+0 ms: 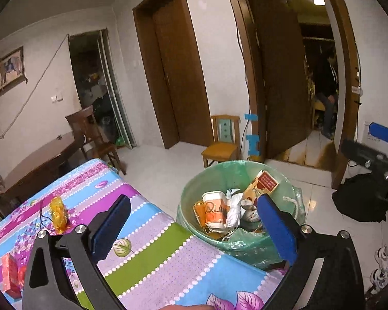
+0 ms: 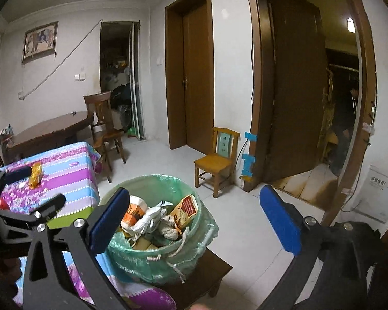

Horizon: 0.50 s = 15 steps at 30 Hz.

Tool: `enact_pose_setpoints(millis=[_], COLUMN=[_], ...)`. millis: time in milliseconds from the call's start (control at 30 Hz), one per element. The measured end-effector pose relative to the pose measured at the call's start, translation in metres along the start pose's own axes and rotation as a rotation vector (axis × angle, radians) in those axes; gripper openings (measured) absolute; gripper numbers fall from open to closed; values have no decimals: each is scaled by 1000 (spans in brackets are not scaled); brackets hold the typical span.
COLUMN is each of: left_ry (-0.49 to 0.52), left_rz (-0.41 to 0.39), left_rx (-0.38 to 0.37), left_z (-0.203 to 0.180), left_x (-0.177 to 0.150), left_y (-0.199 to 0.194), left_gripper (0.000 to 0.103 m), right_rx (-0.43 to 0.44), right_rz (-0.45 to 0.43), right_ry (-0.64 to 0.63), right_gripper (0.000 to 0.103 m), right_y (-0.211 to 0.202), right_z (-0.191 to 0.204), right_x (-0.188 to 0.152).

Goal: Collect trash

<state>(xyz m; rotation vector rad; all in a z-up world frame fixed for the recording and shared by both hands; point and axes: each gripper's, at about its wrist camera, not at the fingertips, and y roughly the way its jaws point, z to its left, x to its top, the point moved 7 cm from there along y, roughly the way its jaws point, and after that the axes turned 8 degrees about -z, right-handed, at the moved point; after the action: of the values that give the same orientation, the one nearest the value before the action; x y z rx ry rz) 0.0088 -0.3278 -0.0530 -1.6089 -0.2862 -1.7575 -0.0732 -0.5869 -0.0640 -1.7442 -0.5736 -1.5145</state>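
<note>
A trash bin lined with a green bag (image 1: 194, 193) (image 2: 204, 222) stands beside the striped cloth-covered table (image 1: 155, 253) (image 2: 72, 170) and holds a paper cup (image 1: 214, 211), cartons and crumpled paper. An orange-yellow wrapper (image 1: 57, 214) (image 2: 35, 171) lies on the table, and a red box (image 1: 10, 276) lies at its near left. My left gripper (image 1: 194, 230) is open and empty, above the table edge and the bin. My right gripper (image 2: 194, 219) is open and empty, above the bin. The left gripper also shows in the right wrist view (image 2: 25, 188), and the right one in the left wrist view (image 1: 375, 149).
The bin stands on a low dark stool (image 2: 207, 266). A small wooden chair (image 2: 214, 160) stands by the wall, a dark dining table (image 2: 49, 131) and chair (image 2: 103, 126) at the back left. A black bag (image 1: 359, 199) lies on the floor at right. Doorways open behind.
</note>
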Motion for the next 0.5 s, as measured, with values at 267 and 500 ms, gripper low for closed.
enact_pose_setpoints(millis=[267,500], left_ry=[0,-4], left_rz=[-9,-17], left_rx=[-2,2], left_z=[1,5], left_x=[2,6], left_y=[-22,-29], left_gripper=[98,98], right_rx=[-36,-47], right_rz=[-19,-32], right_ry=[-56,-86], right_gripper=[97,97], right_y=[-15,-21], right_z=[12,17], right_x=[0,1])
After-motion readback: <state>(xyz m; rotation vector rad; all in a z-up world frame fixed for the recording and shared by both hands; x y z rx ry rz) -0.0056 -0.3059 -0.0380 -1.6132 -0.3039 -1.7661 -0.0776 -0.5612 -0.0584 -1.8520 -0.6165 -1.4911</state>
